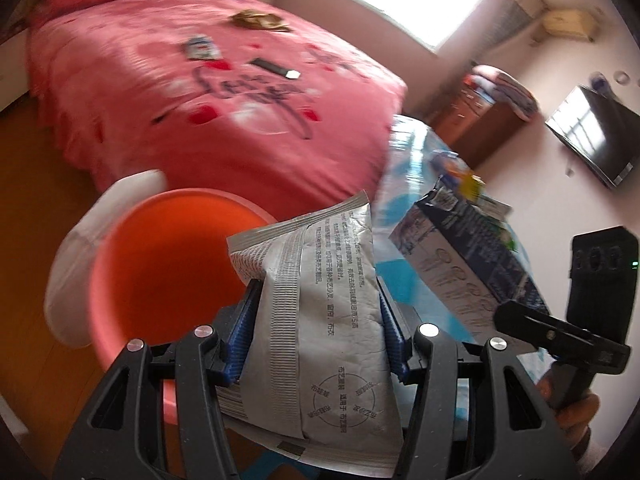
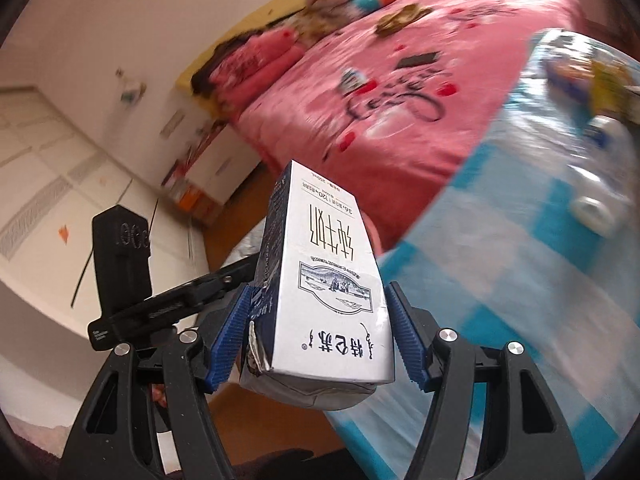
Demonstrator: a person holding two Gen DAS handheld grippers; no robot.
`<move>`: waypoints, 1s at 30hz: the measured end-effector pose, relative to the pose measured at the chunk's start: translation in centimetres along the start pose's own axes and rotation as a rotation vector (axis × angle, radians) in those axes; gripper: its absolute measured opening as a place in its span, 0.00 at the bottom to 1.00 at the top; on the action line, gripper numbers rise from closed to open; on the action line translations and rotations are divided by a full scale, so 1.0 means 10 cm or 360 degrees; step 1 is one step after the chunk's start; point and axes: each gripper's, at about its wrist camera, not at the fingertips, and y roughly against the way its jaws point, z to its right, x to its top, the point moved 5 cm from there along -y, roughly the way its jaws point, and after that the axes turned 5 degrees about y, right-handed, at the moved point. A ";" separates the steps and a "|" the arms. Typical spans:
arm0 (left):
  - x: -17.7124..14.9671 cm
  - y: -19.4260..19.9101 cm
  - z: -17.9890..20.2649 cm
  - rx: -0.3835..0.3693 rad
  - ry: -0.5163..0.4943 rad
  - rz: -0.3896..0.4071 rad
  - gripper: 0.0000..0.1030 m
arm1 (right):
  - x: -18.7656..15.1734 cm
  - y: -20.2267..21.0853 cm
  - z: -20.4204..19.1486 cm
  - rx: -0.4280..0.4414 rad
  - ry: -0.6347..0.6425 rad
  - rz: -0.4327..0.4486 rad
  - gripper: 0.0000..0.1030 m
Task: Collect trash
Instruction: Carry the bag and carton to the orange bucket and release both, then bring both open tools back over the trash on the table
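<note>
My left gripper [image 1: 318, 294] is shut on a crumpled grey foil pouch [image 1: 332, 332] printed with black text, its blue pads pressing both sides. Just ahead and to the left, below the pouch, stands an orange bin [image 1: 160, 268] with a white lid [image 1: 80, 252] hanging at its far rim. My right gripper [image 2: 318, 308] is shut on a white and dark blue milk carton [image 2: 328, 264] with a torn, dented end. In the left wrist view that carton [image 1: 460, 268] hangs to the right of the pouch, over the table's edge.
A pink bed [image 1: 224, 120] carries a gold wrapper [image 1: 256, 20], a small packet [image 1: 200, 48] and a black bar [image 1: 274, 68]. A table with a blue checked cloth [image 2: 520, 288] holds clear bottles [image 2: 596, 208] and wrappers [image 2: 580, 76]. A TV [image 1: 592, 136] hangs on the wall.
</note>
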 end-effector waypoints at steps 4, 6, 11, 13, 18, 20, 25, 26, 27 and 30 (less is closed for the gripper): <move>0.00 -0.08 -0.32 0.0062 0.0079 -0.0012 0.54 | 0.05 -0.40 -0.16 0.0010 0.0076 -0.0110 0.65; -0.02 -0.13 -0.45 0.0101 0.0105 -0.0022 0.55 | 0.07 -0.55 -0.22 0.0001 0.0104 -0.0139 0.66; -0.05 -0.23 -0.75 0.0255 0.0173 -0.0001 0.65 | 0.04 -0.75 -0.19 -0.0029 0.0112 -0.0180 0.75; -0.05 -0.21 -0.82 0.0300 0.0177 0.0035 0.66 | 0.05 -0.73 -0.16 -0.0045 0.0111 -0.0151 0.83; 0.00 -0.04 -0.84 0.0320 0.0167 0.0174 0.75 | 0.12 -0.64 -0.06 -0.0008 0.0037 -0.0099 0.87; 0.01 0.07 -0.82 0.0324 0.0167 0.0257 0.76 | 0.16 -0.58 -0.05 0.0026 0.0018 -0.0071 0.87; 0.05 0.30 -0.69 0.0305 0.0147 0.0469 0.81 | 0.11 -0.36 0.04 0.0053 0.0015 0.0048 0.89; 0.05 0.34 -0.66 0.0309 0.0133 0.0504 0.81 | 0.09 -0.32 0.04 0.0061 0.0021 0.0073 0.90; 0.05 0.36 -0.62 0.0308 0.0116 0.0537 0.81 | 0.07 -0.28 0.04 0.0069 0.0033 0.0100 0.91; 0.03 0.39 -0.49 0.0309 0.0048 0.0576 0.81 | -0.01 -0.26 0.00 0.0081 0.0063 0.0152 0.92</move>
